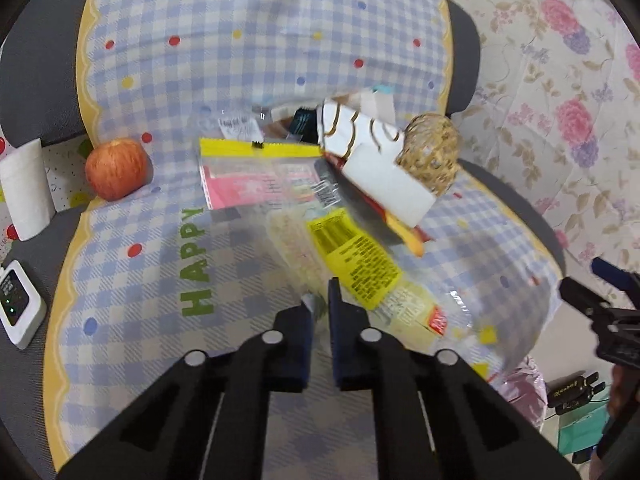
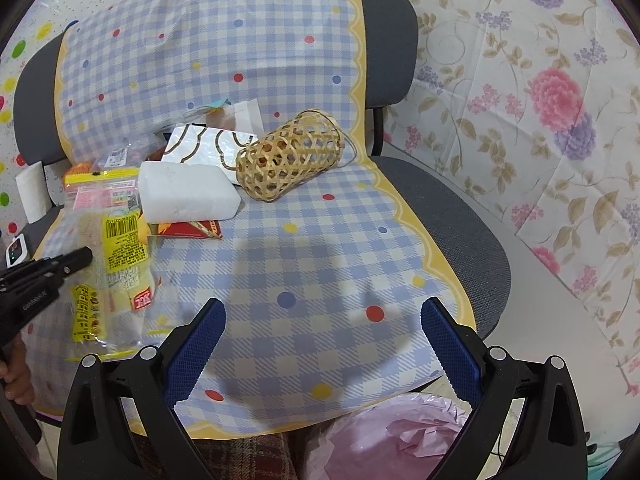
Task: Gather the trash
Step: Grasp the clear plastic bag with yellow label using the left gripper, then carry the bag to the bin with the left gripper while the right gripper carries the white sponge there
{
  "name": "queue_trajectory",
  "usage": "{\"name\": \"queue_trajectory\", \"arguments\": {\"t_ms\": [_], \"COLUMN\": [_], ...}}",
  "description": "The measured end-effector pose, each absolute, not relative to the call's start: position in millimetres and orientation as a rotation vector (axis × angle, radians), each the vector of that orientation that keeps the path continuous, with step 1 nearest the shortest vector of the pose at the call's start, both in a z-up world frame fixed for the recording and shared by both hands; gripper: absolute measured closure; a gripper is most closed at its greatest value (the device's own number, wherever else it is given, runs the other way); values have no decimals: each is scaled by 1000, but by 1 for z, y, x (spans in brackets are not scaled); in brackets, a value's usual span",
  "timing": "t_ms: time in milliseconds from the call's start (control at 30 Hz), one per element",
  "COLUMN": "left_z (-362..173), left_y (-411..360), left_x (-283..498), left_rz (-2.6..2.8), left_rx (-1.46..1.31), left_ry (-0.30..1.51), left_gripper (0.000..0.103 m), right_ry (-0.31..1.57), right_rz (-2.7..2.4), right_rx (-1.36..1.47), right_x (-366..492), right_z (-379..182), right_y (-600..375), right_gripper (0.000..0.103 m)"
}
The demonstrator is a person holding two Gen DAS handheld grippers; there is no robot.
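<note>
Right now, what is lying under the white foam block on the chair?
Under the white foam block a red and yellow packet sticks out, and the white wrapper with brown loops runs behind it. The rest is covered.

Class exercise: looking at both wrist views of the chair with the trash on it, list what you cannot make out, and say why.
- Printing on the clear wrapper: left wrist view, blurred.
- What the woven basket holds: right wrist view, its weave hides it.
- Items behind the white foam block: the pile covers them.
- Pink bag: cut off by the bottom edge and the right gripper.
</note>
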State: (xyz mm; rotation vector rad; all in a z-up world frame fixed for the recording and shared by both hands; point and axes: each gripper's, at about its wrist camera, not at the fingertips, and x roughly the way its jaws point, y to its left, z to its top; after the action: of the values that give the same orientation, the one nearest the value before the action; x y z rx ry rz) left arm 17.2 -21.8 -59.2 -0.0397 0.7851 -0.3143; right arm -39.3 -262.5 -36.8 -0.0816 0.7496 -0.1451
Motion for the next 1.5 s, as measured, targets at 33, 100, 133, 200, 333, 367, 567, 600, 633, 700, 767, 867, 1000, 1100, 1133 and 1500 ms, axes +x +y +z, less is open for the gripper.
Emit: {"name": "queue_trajectory", "arguments": {"t_ms": [33,100,133,200,333,367,567,600,633,700,767,867,1000,1100,1133,1500], "left_z": [-54,-39,-30,-13,12,16,21,20,18,15,10,3,-3,-7,-8,-7], "left_y": [-21,-16,-13,-5,12,17,37,40,43,44,47,48,48,46,46,43], "left_x": [14,4,0,-10,-20,-21,-14,-11,-12,-7,-4,-2,3,7,7,2], "left_rz": [-315,-313,-311,-284,-217,-194,-143,-141,-143,-154,-164,-180,-201,-198,-196,-248], "left_rx": [-36,-30,-30,-18,-6,-4,-34,-42,-46,-57,-69,-78,-78,-65,-60,-58], "left_ry": [769,721,697,640,563,545,530,529,531,541,554,568,583,603,604,601], "left_gripper": [102,103,103,103,103,103,103,103,103,103,103,103,103,103,103,103], "right_ry": [747,733,722,701,670,660,641,646,649,648,641,645,664,676,678,690], "right_rz": [-139,-131,-129,-124,-71,-57,2,18,26,42,80,131,167,187,195,226], "right_rx": [-82,-81,-76,-44,23,26,-76,-75,-88,-100,-101,-89,-106,-114,-115,-132], "right_x": [-39,-40,-40,-40,-36,-35,-16,-14,-9,-1,10,20,39,50,52,65], "right_z": [-36,-34,-32,-28,-20,-19,-17,-18,-19,-22,-25,-31,-40,-45,-46,-49], "right_y": [-261,-257,-256,-255,-252,-250,-215,-211,-205,-199,-191,-183,-171,-164,-162,-153], "right_gripper": [6,6,6,6,6,6,6,6,6,7,9,13,39,41,43,76]}}
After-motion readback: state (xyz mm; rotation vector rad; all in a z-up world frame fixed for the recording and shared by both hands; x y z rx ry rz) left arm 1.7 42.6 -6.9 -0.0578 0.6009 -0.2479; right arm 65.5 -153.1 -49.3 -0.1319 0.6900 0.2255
